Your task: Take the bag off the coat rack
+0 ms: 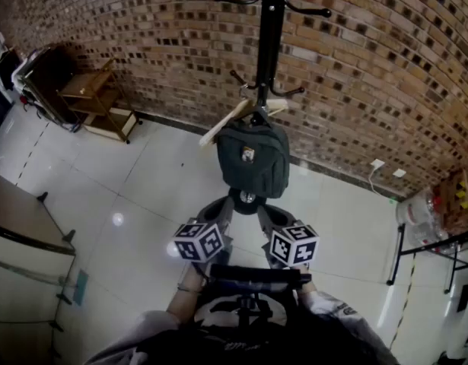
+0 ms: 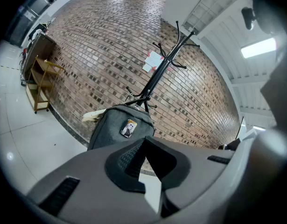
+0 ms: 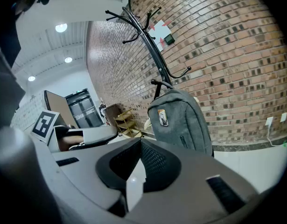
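Observation:
A dark grey bag (image 1: pixel 253 158) with a small picture tag hangs from a low hook of the black coat rack (image 1: pixel 270 36), in front of the brick wall. A pale wooden hanger (image 1: pixel 222 126) pokes out behind the bag's top. My left gripper (image 1: pixel 222 205) and right gripper (image 1: pixel 269 213) are side by side just below the bag, both shut and empty. In the left gripper view the bag (image 2: pixel 120 129) hangs straight beyond the shut left gripper (image 2: pixel 144 141). In the right gripper view the bag (image 3: pixel 185 120) hangs a short way past the right gripper (image 3: pixel 139 141).
A wooden shelf unit (image 1: pixel 97 101) stands against the brick wall at the far left. A table edge (image 1: pixel 24 219) is at my left, and a metal-legged stand with items (image 1: pixel 439 219) at my right. A wall socket (image 1: pixel 378 163) sits low on the wall. The floor is glossy white tile.

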A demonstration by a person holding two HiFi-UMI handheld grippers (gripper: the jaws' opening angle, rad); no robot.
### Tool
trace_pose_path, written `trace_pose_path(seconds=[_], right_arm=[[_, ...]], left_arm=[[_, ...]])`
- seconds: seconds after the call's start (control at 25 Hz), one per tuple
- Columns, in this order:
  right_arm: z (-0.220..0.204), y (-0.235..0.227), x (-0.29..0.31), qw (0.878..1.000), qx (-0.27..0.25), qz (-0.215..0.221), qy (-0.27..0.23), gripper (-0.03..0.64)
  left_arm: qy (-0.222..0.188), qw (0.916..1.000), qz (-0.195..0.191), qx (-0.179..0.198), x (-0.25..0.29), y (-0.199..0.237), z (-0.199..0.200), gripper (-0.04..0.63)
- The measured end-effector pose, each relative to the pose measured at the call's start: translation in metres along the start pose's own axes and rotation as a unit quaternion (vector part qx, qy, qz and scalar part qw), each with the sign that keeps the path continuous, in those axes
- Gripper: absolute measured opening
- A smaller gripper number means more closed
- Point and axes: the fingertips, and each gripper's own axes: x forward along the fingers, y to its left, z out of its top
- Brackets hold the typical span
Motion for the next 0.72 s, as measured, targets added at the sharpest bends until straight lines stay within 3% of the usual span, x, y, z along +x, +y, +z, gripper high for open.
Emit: trace_pose_path(seconds=[0.36, 0.72], right_arm=[[0.035, -0.016, 0.009, 0.999, -0.019, -0.01, -0.025, 0.0], [0.083, -0.051, 0.035, 0.997, -0.061, 0.049, -0.028, 0.0]], left_arm=[[0.0, 0.9999, -0.01, -0.007, 0.015, 0.006, 0.009, 0.008], [-0.033, 0.9989, 0.03, -0.016, 0.041, 0.027, 0.037, 0.008]])
